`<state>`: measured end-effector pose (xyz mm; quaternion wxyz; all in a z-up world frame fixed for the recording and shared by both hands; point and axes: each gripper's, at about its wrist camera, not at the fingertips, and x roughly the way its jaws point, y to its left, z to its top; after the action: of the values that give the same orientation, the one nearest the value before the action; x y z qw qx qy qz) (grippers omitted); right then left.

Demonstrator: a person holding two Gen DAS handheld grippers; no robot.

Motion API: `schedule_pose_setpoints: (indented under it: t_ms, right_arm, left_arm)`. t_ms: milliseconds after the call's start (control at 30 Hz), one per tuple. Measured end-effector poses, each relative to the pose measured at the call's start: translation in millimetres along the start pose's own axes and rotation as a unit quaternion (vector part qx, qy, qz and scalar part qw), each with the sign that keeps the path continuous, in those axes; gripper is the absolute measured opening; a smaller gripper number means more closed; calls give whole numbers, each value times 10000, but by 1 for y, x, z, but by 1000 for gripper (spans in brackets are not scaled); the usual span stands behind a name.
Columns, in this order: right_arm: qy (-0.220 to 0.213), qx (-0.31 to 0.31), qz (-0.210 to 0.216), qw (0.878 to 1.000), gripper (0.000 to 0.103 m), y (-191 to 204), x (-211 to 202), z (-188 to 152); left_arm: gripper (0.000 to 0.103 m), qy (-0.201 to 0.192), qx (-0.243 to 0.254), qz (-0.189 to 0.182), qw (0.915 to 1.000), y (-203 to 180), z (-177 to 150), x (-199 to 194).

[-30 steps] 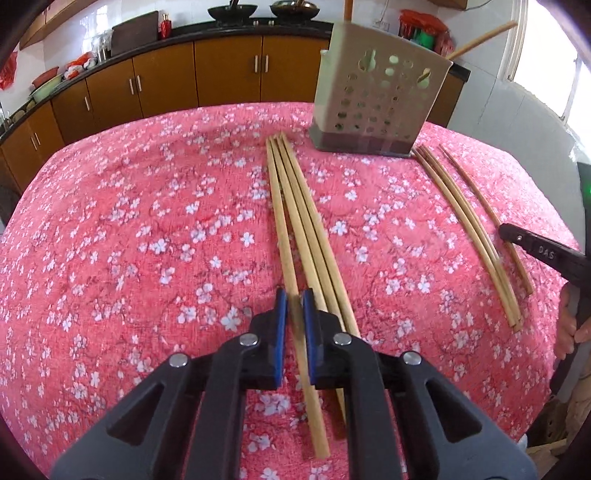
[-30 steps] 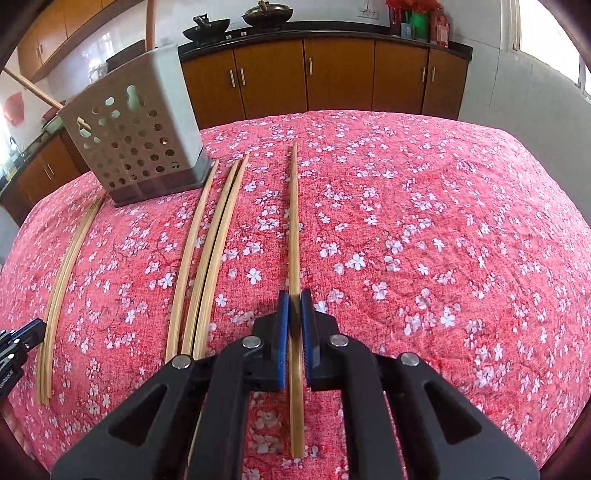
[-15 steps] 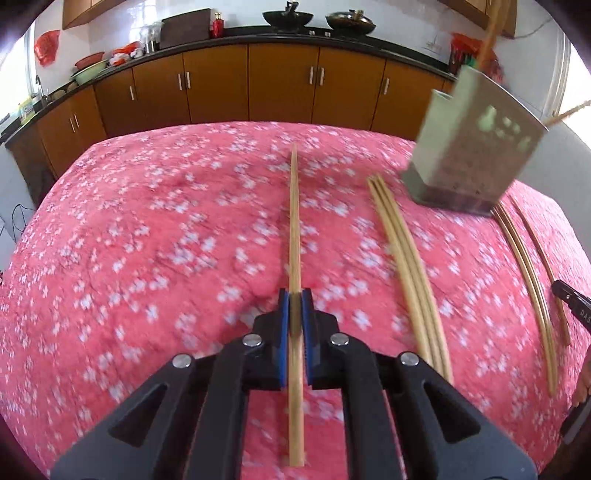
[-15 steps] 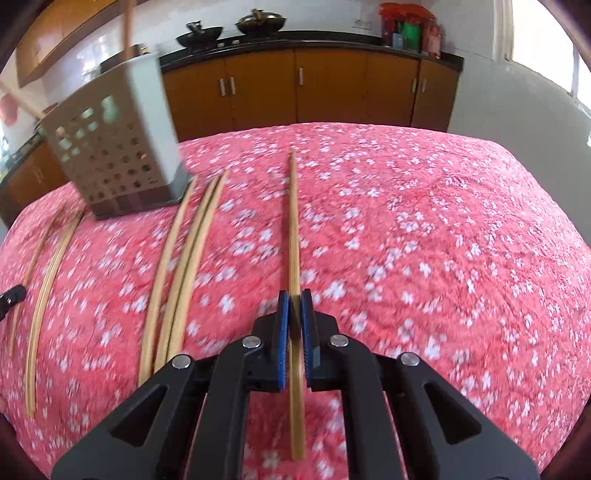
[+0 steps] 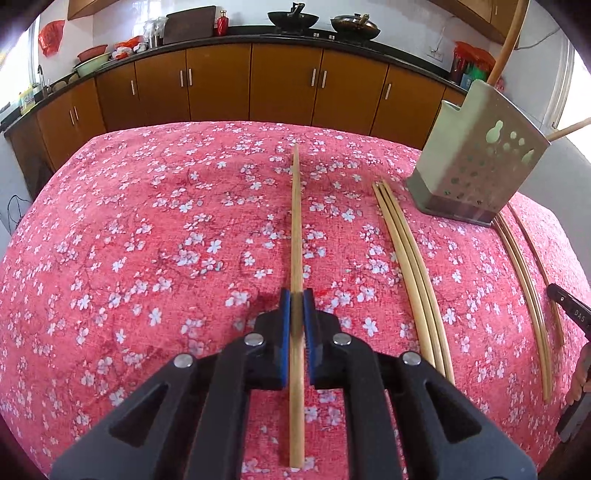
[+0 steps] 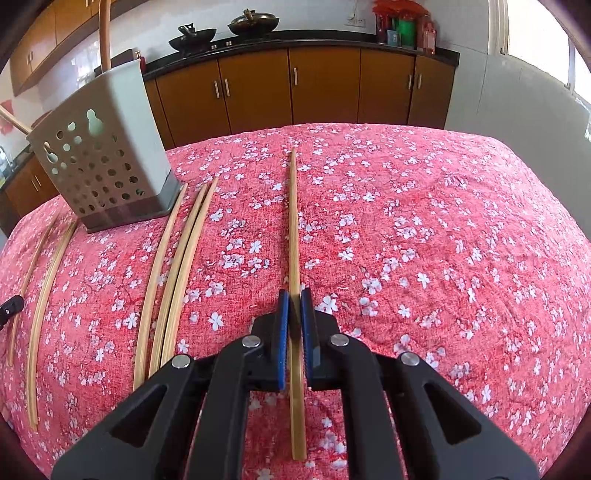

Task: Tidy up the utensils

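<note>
My left gripper (image 5: pixel 297 295) is shut on a single wooden chopstick (image 5: pixel 296 221) that points forward above the red flowered tablecloth (image 5: pixel 147 240). My right gripper (image 6: pixel 294 295) is shut on another chopstick (image 6: pixel 293 221), held the same way. A grey perforated utensil holder (image 5: pixel 476 155) stands at the far right in the left wrist view, with wooden handles sticking out of it. It also shows in the right wrist view (image 6: pixel 103 166) at the far left. Three loose chopsticks (image 5: pixel 410 266) lie left of the holder and others (image 5: pixel 524 280) right of it.
Brown kitchen cabinets (image 5: pixel 258 85) under a dark counter with woks (image 5: pixel 295 16) run behind the table. In the right wrist view three chopsticks (image 6: pixel 173 266) lie beside the holder and more (image 6: pixel 40 295) near the left edge. The other gripper's tip (image 5: pixel 569 310) shows at right.
My left gripper closed on one chopstick, lifted it and swung left away from the bundle by the holder. My right gripper closed on its chopstick and raised it slightly.
</note>
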<state>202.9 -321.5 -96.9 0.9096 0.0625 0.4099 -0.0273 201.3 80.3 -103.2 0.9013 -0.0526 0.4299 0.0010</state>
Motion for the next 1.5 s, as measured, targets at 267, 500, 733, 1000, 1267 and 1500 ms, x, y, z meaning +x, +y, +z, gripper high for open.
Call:
schedule_pose_setpoints:
  t_ms: [267,500,733,1000,1267,1500]
  right_arm:
    - [-1,9,20,10000,8,1,-4,-3]
    - [1,35,39,10000,8,0,-4,-3]
    - [6,36,43,10000,8,0,-4,-3]
    - [12,37,44,10000,8,0,-4,-3]
    - [17,37,46,10000,8,0,-4,-3]
    - [22,39,48,10000,8,0,-4,-3]
  left_arm:
    - [11,-17,34,4,10000,0,0,0]
    - [11,-18,35,7,10000,0,0,0]
    - [11,-19,23,-10,10000,0,0,0]
    - [11,-23,-15,-33,10000,0,0,0]
    - [11,-25,-37,-59,10000,1,0,0]
    - [11,-26,-41,-64,10000,2,0,0]
